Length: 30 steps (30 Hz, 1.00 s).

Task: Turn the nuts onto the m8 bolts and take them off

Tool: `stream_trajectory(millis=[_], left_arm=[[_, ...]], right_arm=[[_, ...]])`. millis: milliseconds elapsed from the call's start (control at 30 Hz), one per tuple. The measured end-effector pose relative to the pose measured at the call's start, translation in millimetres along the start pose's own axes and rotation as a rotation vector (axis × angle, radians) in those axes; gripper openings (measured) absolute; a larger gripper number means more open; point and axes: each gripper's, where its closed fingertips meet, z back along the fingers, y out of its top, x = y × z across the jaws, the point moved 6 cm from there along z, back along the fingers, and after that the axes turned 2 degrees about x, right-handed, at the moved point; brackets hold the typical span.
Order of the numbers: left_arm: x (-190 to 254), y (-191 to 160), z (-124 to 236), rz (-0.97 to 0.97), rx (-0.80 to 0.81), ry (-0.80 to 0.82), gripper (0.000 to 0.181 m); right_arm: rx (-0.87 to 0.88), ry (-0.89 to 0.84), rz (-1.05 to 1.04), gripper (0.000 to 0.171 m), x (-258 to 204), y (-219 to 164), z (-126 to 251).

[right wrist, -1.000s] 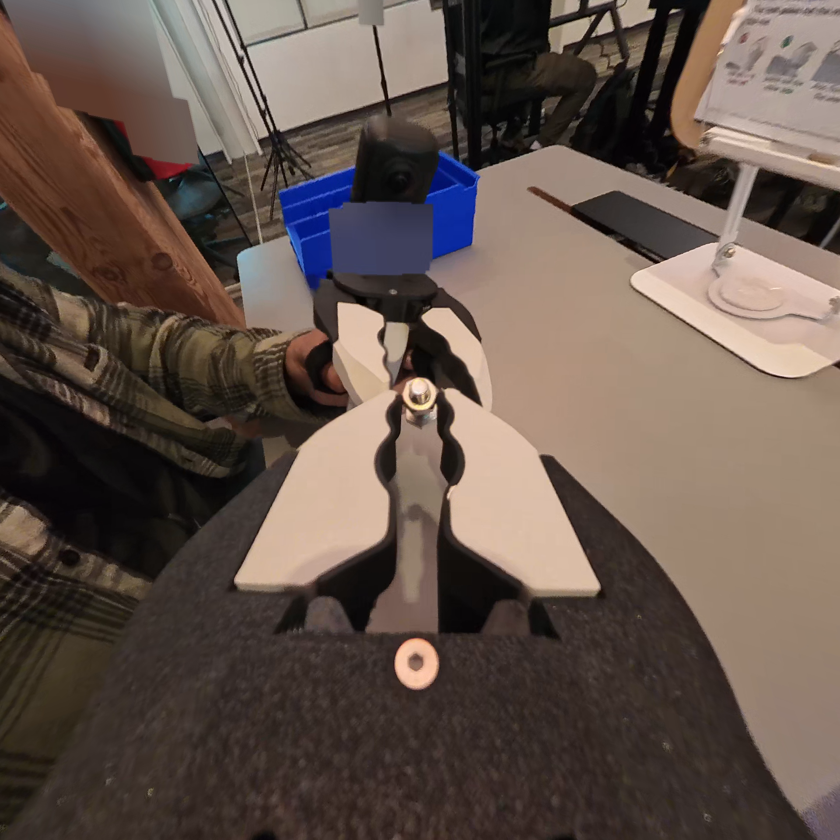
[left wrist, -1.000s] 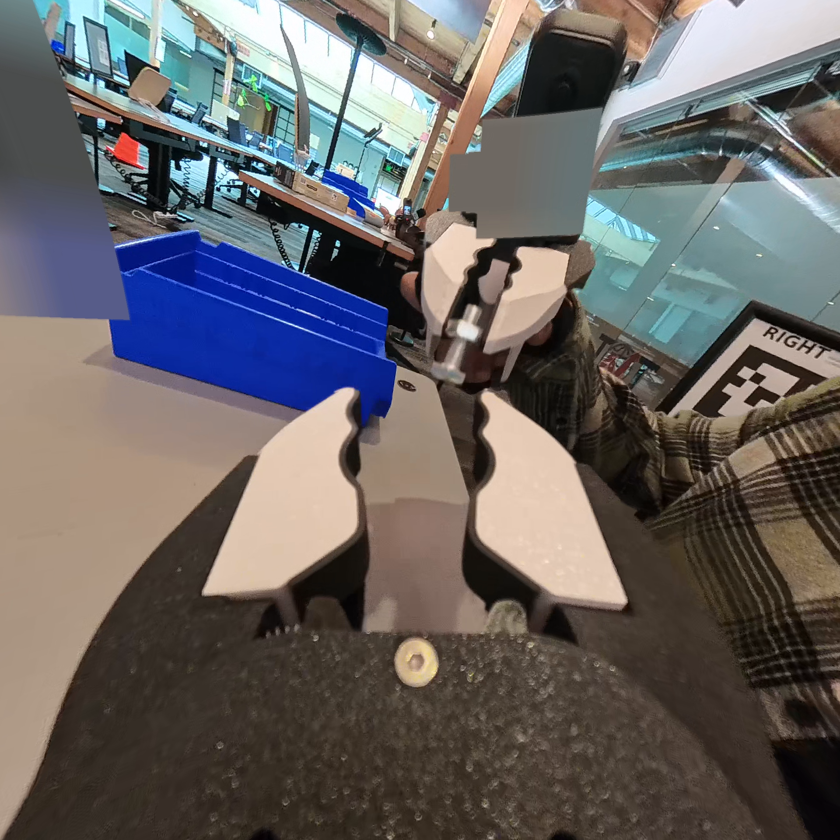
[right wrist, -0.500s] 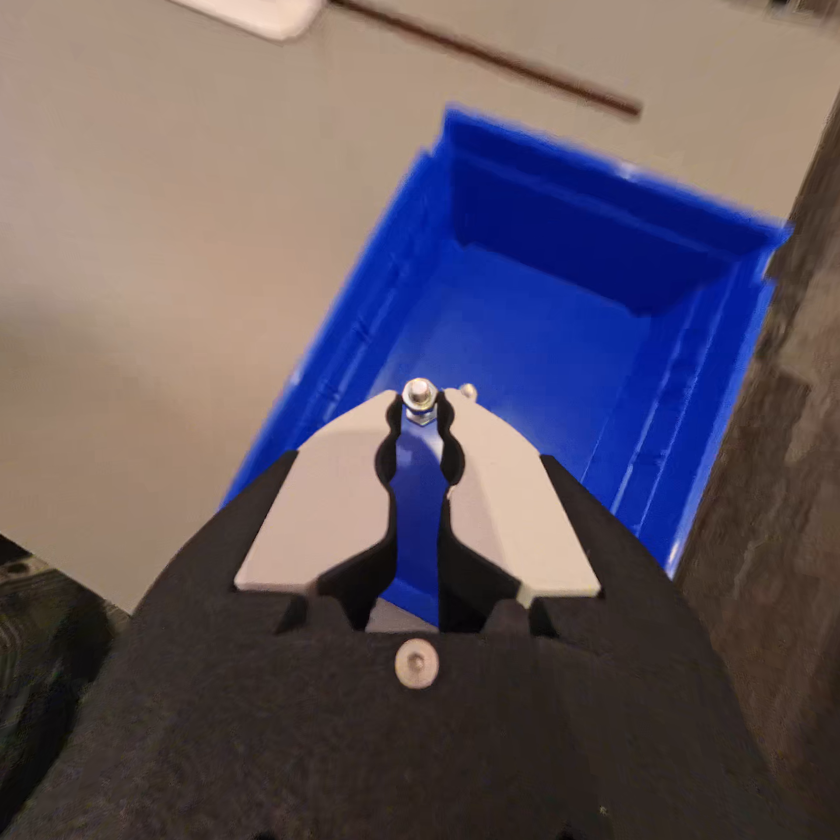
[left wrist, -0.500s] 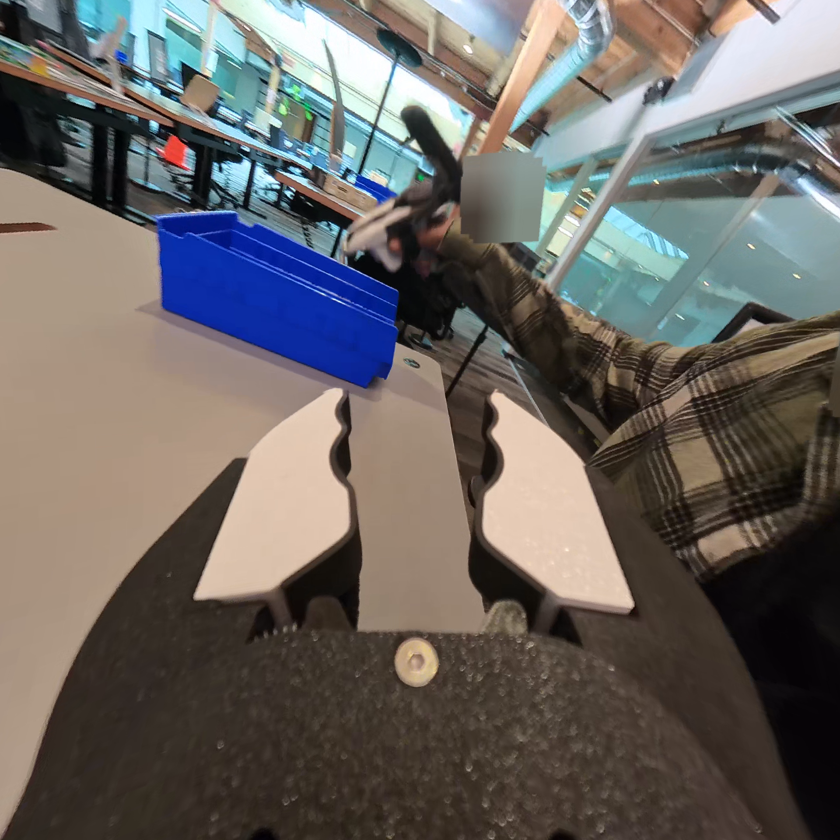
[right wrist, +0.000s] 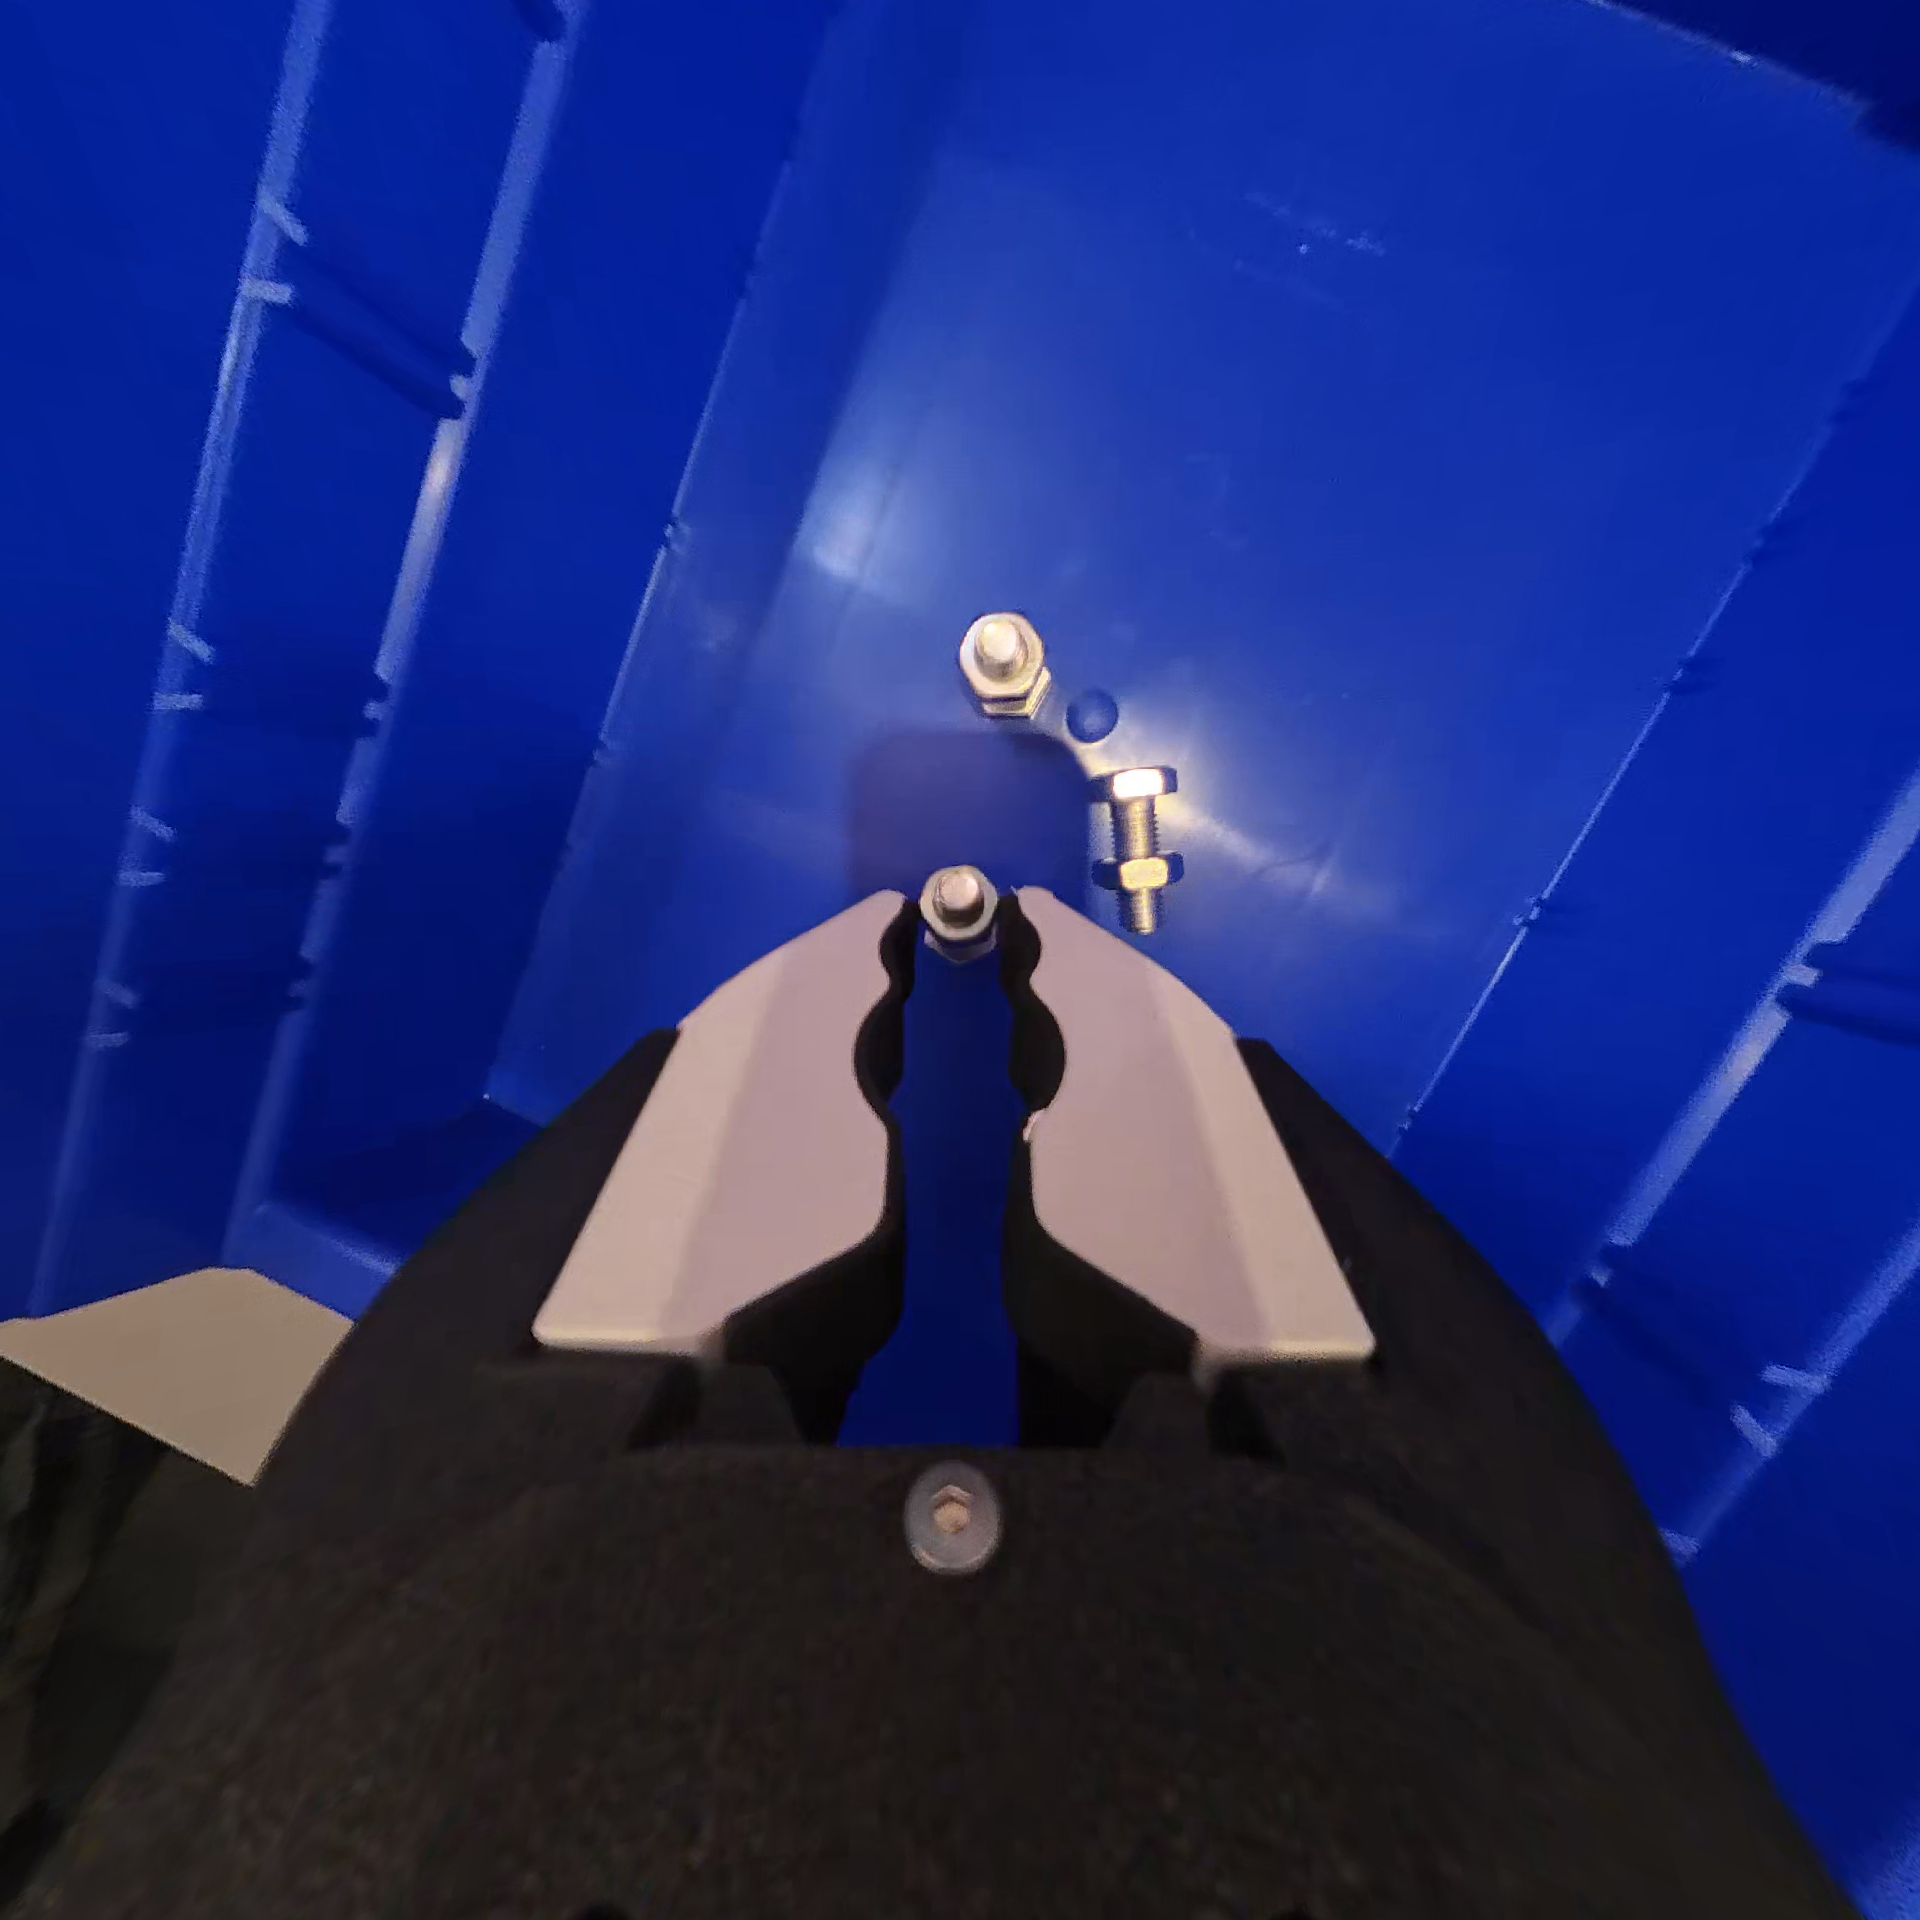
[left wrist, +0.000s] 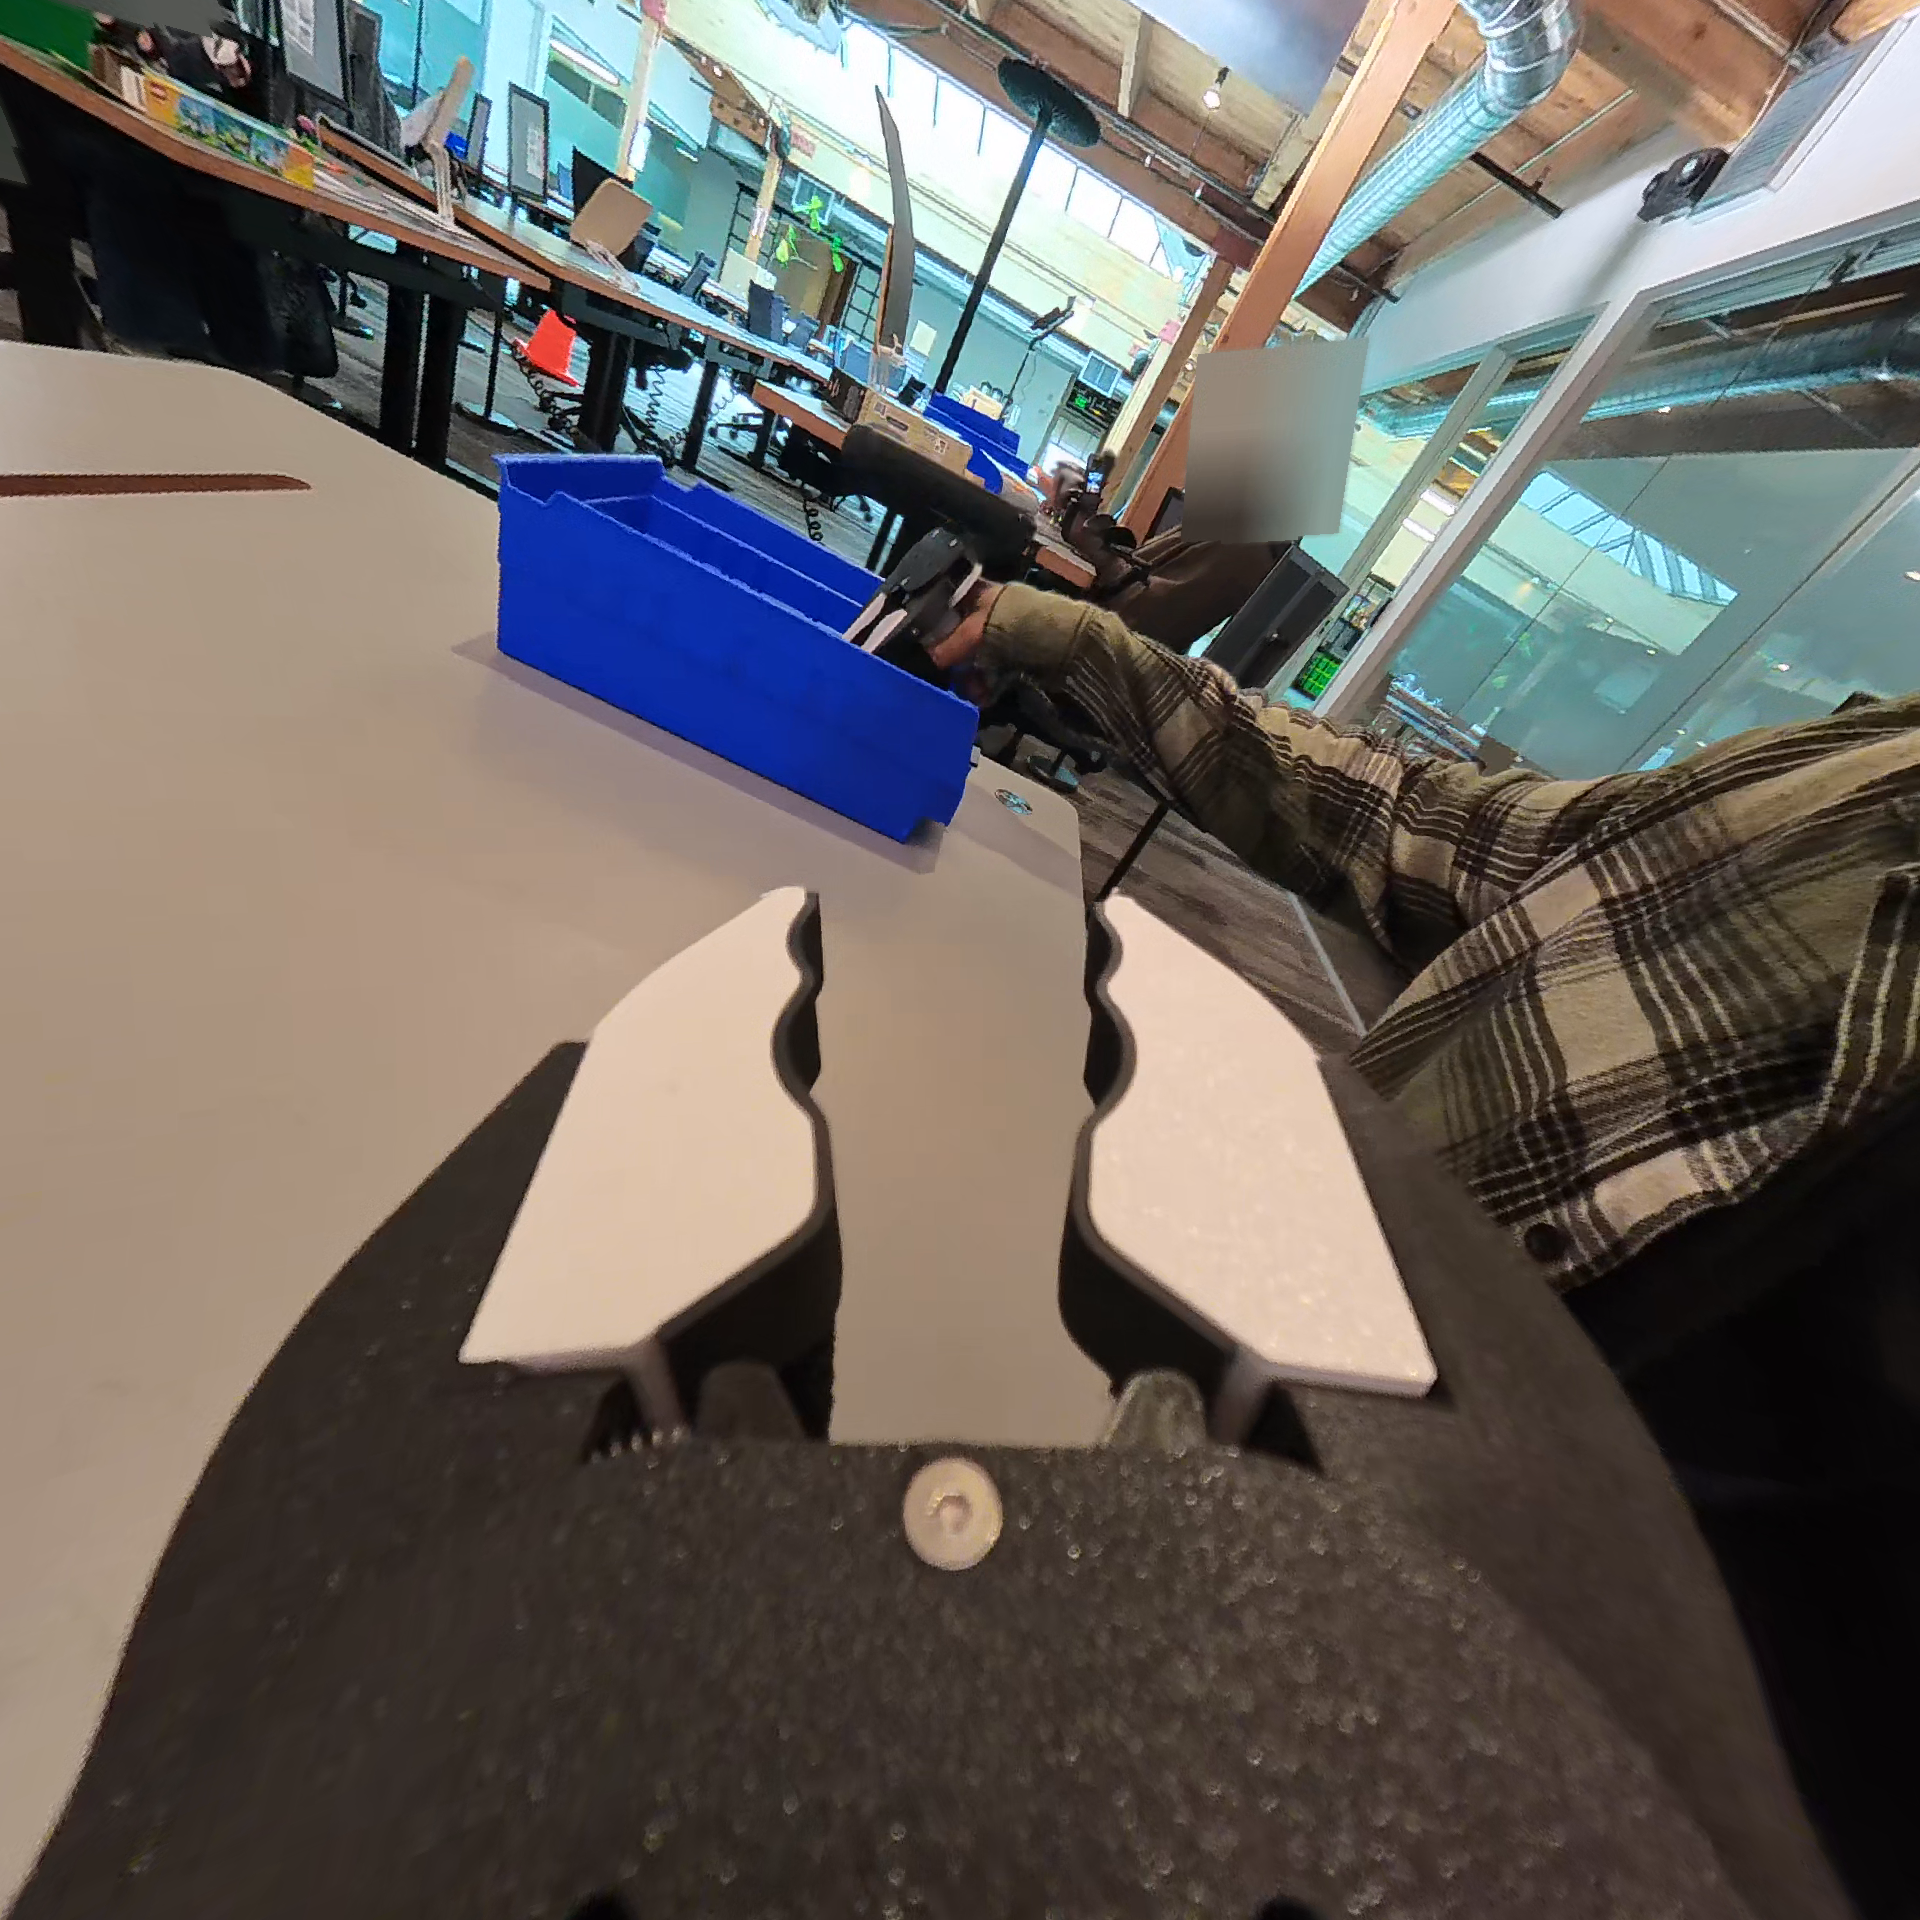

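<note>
Left view: bin (left wrist: pixel 717 644) wall hides right gripper (left wrist: pixel 902 615) tips; left gripper (left wrist: pixel 951 925) jaws spread, empty. Right view: right gripper (right wrist: pixel 961 902) clamps nutted bolt (right wrist: pixel 958 914), two more bolts (right wrist: pixel 1138 847) on bin floor

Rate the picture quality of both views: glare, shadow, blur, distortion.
Right wrist view: sharp on the held bolt; bright glare on the blue bin floor beside the lying bolt; a dark shadow ahead of the right gripper. Left wrist view: strong wide-angle bending; the open left gripper is sharp, and daylight brightens the far windows.

Left wrist view low over the table (left wrist: pixel 260 831); right close (perhaps inside) the shared blue bin (left wrist: pixel 665 623).
</note>
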Motion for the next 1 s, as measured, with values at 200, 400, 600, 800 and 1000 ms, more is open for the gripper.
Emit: stream_trajectory(millis=[200, 400, 600, 800, 1000], left_arm=[[5.4, 4.7, 11.2, -0.029, 0.018, 0.037, 0.048], [15.3, 16.3, 33.3, -0.072, 0.043, 0.101, 0.049], [24.2, 40.3, 74.4, -0.145, 0.056, 0.225, 0.049], [25.6, 73.1, 155.2, -0.226, 0.015, 0.487, 0.051], [1.2, 98.8, 270.4, -0.252, -0.075, 0.807, 0.048]], right_arm=[[0.223, -0.039, 0.008, 0.053, -10.4, 20.6, 36.1], [0.556, -0.104, 0.068, 0.09, -66.0, 45.6, 110.8], [0.778, -0.038, 0.198, 0.091, -164.5, 52.5, 140.1], [0.823, 0.131, 0.286, 0.087, -241.1, 54.0, 87.4], [0.823, 0.276, 0.34, 0.084, -284.5, 63.4, 25.9]])
